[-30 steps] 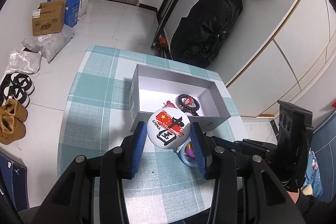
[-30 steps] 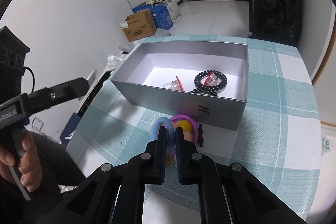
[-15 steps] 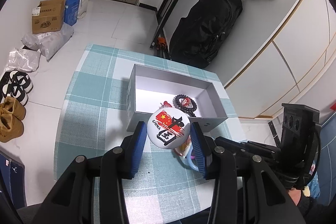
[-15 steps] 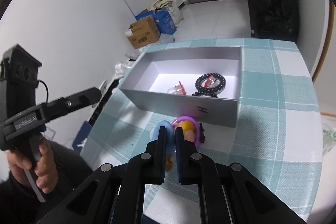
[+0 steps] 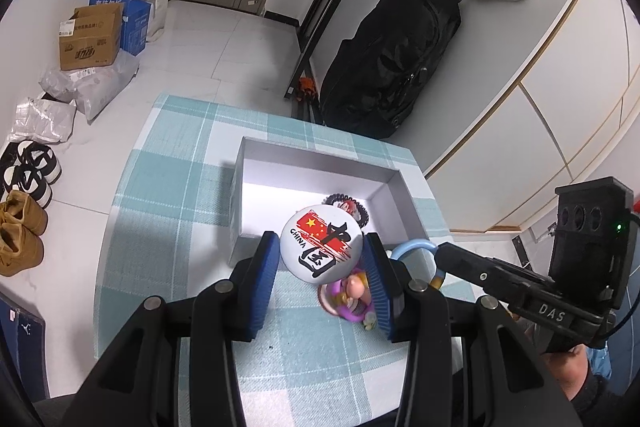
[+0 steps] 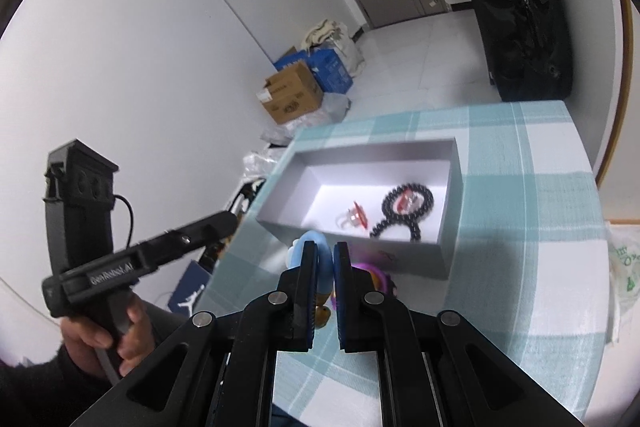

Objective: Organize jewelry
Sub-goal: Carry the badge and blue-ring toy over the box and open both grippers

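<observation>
My left gripper (image 5: 322, 253) is shut on a round white badge (image 5: 322, 250) with a red flag and "CHINA" on it, held above the table just before the grey box (image 5: 240, 187). My right gripper (image 6: 326, 263) is shut on a light blue ring (image 6: 308, 247) and holds it up near the box's (image 6: 360, 255) front wall; the ring also shows in the left wrist view (image 5: 412, 247). A black bead bracelet (image 6: 408, 205) and a clear red-trimmed piece (image 6: 352, 219) lie inside the box. A purple ring with a small figure (image 5: 348, 297) lies on the cloth.
The checked teal cloth (image 5: 168, 187) covers a small table. A black duffel bag (image 5: 392, 59) stands behind it by the wall. Cardboard boxes (image 5: 90, 39), plastic bags and shoes (image 5: 20, 227) lie on the floor to the left.
Both grippers have risen and drawn back from the table. The right gripper has lifted the blue ring off the cloth, leaving the purple ring lying there. The badge stays held.
</observation>
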Demonstrator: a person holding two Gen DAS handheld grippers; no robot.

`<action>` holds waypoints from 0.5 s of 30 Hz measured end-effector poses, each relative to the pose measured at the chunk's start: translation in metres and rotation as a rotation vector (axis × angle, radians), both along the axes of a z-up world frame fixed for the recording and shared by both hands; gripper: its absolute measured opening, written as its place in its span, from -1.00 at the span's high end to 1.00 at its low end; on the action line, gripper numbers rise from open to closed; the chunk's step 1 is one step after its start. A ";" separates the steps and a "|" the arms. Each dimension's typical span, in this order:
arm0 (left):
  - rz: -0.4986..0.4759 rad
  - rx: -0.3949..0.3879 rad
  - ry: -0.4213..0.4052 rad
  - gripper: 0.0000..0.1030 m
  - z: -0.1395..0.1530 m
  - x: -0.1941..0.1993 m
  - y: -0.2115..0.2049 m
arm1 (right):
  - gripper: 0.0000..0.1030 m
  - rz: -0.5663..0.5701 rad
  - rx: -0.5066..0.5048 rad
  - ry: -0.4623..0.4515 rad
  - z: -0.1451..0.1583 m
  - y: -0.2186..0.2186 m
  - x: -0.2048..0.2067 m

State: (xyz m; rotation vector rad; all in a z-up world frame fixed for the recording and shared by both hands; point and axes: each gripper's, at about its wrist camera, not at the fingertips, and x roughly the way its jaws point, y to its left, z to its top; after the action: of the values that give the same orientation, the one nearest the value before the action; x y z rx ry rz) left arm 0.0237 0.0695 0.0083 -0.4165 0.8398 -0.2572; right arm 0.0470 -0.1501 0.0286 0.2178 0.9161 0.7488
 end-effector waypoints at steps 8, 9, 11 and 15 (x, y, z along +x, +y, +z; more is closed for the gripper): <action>0.006 0.038 -0.016 0.28 -0.002 0.013 -0.008 | 0.86 -0.003 0.053 -0.011 0.012 -0.007 0.018; 0.008 0.039 -0.011 0.28 -0.004 0.016 -0.008 | 0.86 -0.005 0.056 -0.014 0.013 -0.007 0.020; 0.004 0.015 -0.005 0.28 -0.006 0.020 -0.008 | 0.86 -0.005 0.067 -0.020 0.016 -0.008 0.025; 0.010 0.018 -0.011 0.28 -0.006 0.029 -0.006 | 0.86 -0.005 0.087 -0.030 0.020 -0.006 0.037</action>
State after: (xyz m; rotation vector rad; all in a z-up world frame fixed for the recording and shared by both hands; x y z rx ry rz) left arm 0.0525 0.0632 0.0023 -0.4026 0.8286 -0.2421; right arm 0.0843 -0.1565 0.0489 0.2844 0.8550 0.7861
